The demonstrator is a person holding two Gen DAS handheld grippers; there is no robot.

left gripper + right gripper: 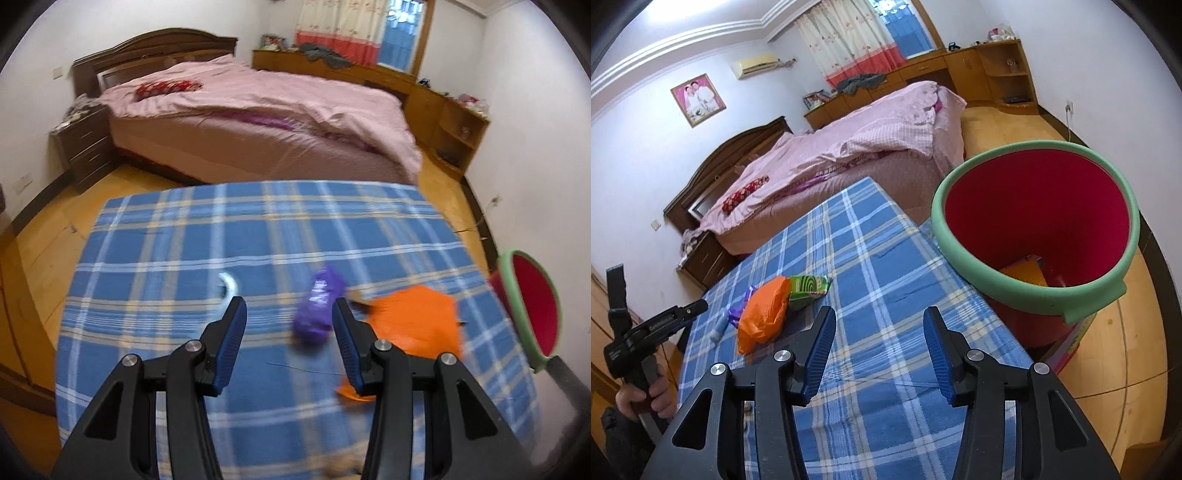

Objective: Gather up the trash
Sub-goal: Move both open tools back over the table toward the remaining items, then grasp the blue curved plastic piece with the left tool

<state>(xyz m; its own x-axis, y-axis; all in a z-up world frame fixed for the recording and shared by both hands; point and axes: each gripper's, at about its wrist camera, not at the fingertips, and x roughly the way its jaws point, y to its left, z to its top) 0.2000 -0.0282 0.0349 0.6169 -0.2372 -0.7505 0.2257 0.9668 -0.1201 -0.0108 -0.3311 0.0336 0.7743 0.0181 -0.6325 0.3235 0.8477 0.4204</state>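
A table under a blue plaid cloth (258, 229) carries the trash. In the left wrist view a purple wrapper (319, 306) lies just past my left gripper (289, 300), close to its right fingertip. That gripper is open with nothing between its pads. An orange plastic bag (413, 317) lies to the right of the wrapper, and a white curved scrap (229, 286) to the left. In the right wrist view my right gripper (879, 310) is open and empty over the cloth (871, 258). A green packet (807, 288) sits behind the orange bag (762, 310). A red bin with a green rim (997, 284) stands at the table's right edge and holds a yellow item (1023, 275).
A hand (646, 395) holds the left gripper's handle at the far left of the right wrist view. Beyond the table are a bed with pink covers (258, 99), a dark nightstand (85, 144), wooden cabinets (443, 110) along the wall, and a wooden floor (1115, 350).
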